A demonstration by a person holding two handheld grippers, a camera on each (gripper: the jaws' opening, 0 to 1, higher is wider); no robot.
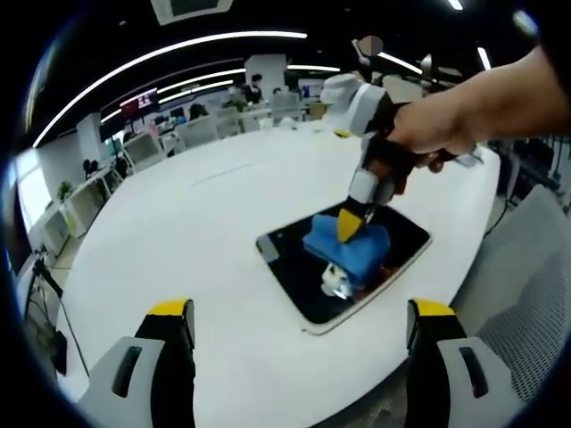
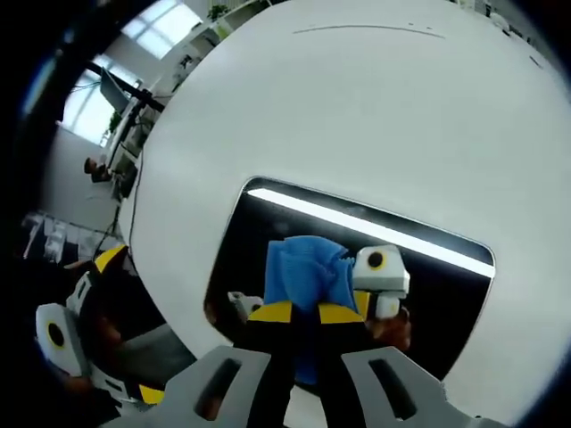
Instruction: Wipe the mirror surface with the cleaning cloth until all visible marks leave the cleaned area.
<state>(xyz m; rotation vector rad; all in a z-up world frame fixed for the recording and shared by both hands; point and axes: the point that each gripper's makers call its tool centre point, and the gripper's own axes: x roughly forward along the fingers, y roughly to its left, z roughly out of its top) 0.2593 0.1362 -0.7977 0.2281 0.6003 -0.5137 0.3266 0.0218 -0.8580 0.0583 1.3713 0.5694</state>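
We see a big white table in an office. On it lies the mirror, flat and dark, near the table's edge. It shines back a long ceiling light in the right gripper view.

The blue cleaning cloth sits bunched up on the mirror, touching the glass. In the right gripper view the cloth is right in front of the camera.

The right gripper comes down onto the cloth, held by a person's hand. Its 2 yellow-tipped jaws are squeezed onto the cloth and pinch a fold of it. We see the same pinch up close in the right gripper view.

The left gripper hangs over the table, a little way back from the mirror. Its 2 jaws are spread wide apart and hold nothing. We also see it at the left in the right gripper view.

Far behind the table stand desks and chairs.
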